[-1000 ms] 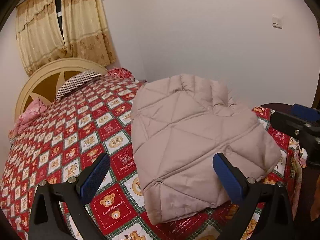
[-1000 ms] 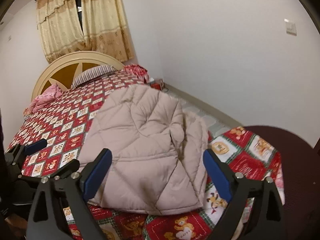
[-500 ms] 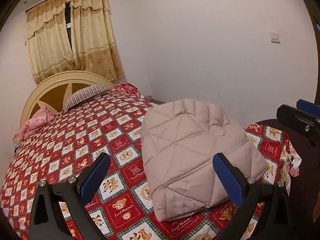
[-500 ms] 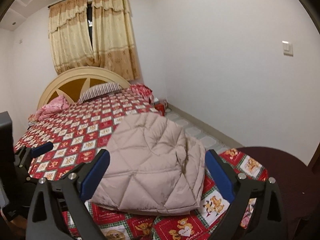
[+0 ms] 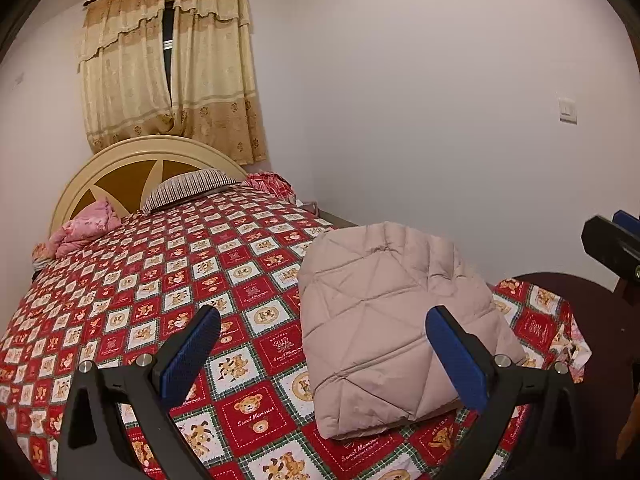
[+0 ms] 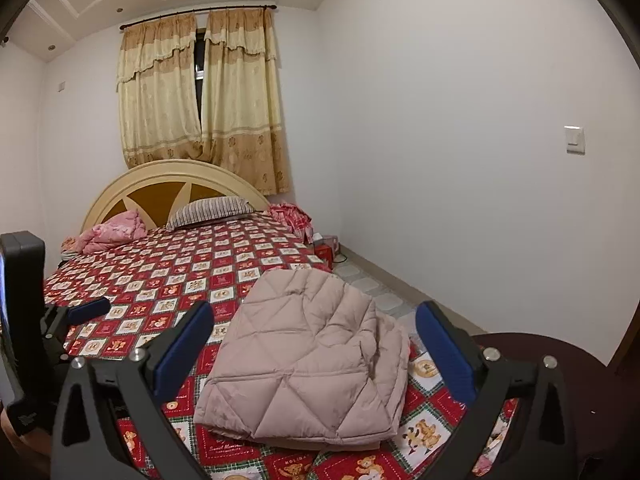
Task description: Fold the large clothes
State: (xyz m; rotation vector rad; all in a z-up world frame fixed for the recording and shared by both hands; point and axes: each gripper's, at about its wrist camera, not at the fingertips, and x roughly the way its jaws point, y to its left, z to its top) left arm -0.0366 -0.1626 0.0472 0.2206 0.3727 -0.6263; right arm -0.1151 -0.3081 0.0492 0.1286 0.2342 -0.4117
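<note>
While the right view is showing floor tiles (image 6: 372,292) and ceiling, one folded jacket (image 5: 394,328) is lying at the bed's (image 5: 160,280) foot corner. Left tongs (image 5: 320,356) are gaping empty; right tongs (image 6: 314,352) are widening, empty.

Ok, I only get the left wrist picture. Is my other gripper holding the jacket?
Observer: No. The right gripper is opening with nothing between its fingers. The jacket lies folded on the bed beyond it.
Operator: What's down beside the bed?
Observer: Pale floor tiles, running between the bed and the wall.
Operator: Is anything on them?
Observer: Yes, a red box sits there, up near the head of the bed.
</note>
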